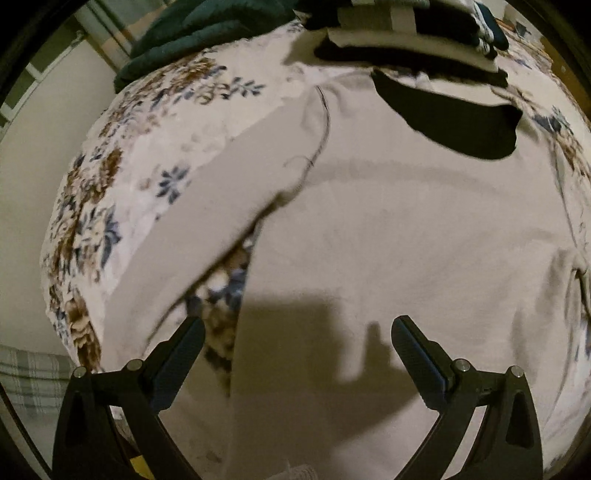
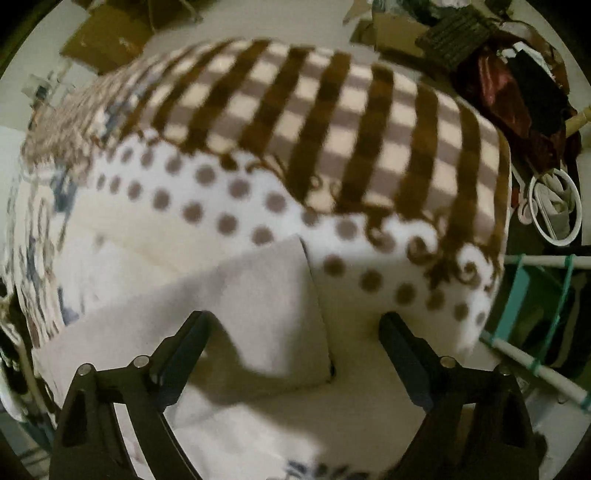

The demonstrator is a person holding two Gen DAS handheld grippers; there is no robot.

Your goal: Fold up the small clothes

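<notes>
1. While you hold the left gripper (image 1: 297,332) over the bed, note that its jaws stand wide apart and nothing sits between them.
2. Locate the beige shirt (image 1: 406,240): it lies spread flat on the floral blanket (image 1: 122,192), filling most of the left wrist view.
3. Check the shirt's sleeve (image 1: 221,206) in the same view. It runs diagonally from the shoulder toward the lower left, and its lower end passes just beside the left finger (image 1: 177,354) of the gripper.
4. Observe the black neck opening (image 1: 454,122) at the far end of the shirt, pointing toward a stack of folded clothes (image 1: 406,33) at the top of the frame. A dark green blanket (image 1: 192,37) lies to the left of that stack.
5. Turn to the right gripper (image 2: 295,328). Its jaws are also spread wide and grip nothing.
6. Confirm in the right wrist view that the other sleeve end (image 2: 258,314) lies below the gripper; its cuff edge falls between the two fingers. It rests on a white dotted blanket (image 2: 240,206).
7. Note the brown checked blanket (image 2: 332,129) beyond the dotted one. This view is blurred, so finer detail cannot be read.
</notes>
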